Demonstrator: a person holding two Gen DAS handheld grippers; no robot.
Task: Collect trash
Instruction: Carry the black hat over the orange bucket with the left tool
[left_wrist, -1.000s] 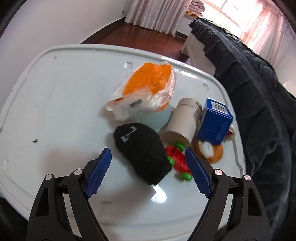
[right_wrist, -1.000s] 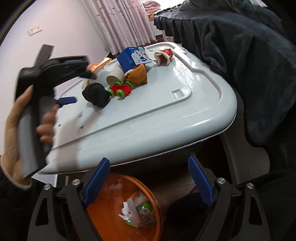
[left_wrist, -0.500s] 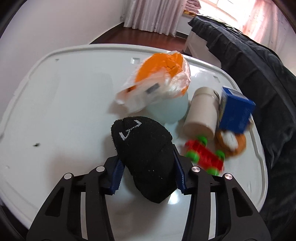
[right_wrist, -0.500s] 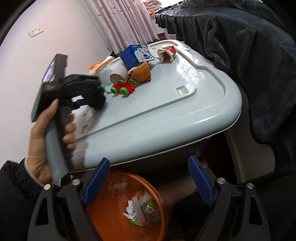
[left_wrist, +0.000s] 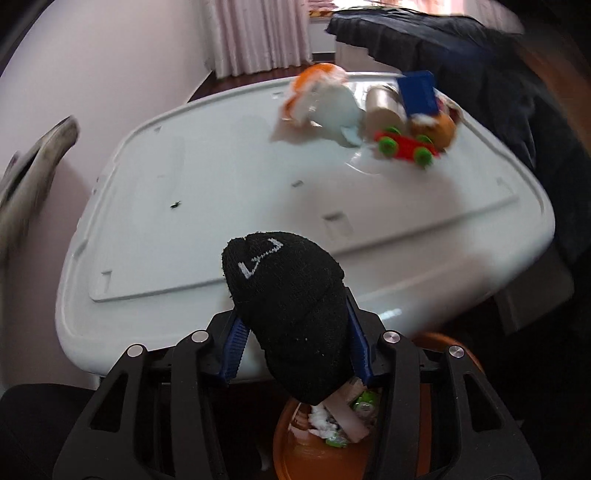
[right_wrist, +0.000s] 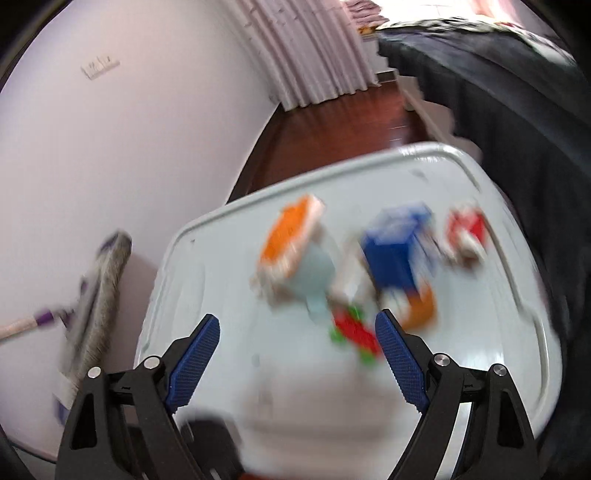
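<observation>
The left gripper (left_wrist: 295, 345) is clenched on a black knitted sock (left_wrist: 291, 314), its blue pads (left_wrist: 232, 345) pressing both sides of the bundle, which sticks up between them with a small white mark near its top. The sock is off the white surface (left_wrist: 221, 192) and hangs at the near edge, above an orange bin (left_wrist: 295, 452) on the floor below; the bin holds crumpled white paper and bits of green and pink wrapper. At the far side of the surface sits a tight cluster: an orange-and-white plastic bag (left_wrist: 314, 90) lying against a pale blue rounded object (left_wrist: 338, 109), a beige paper cup (left_wrist: 382, 107) on its side, a blue carton (left_wrist: 419, 92) just beside the cup, a red toy car with green wheels (left_wrist: 404, 144) in front of them, and an orange plush toy (left_wrist: 434, 127) next to the car. A dark blanket (left_wrist: 517, 81) drapes along the right side of the surface. The right gripper (right_wrist: 297, 363) stands wide apart with nothing between its blue pads, above the near part of the surface and pointing toward the same cluster. That view is badly smeared, so a red-and-white scrap (right_wrist: 465, 230) beyond the carton may be a crumpled wrapper. A broom head (right_wrist: 96, 295) leans by the wall at left.
</observation>
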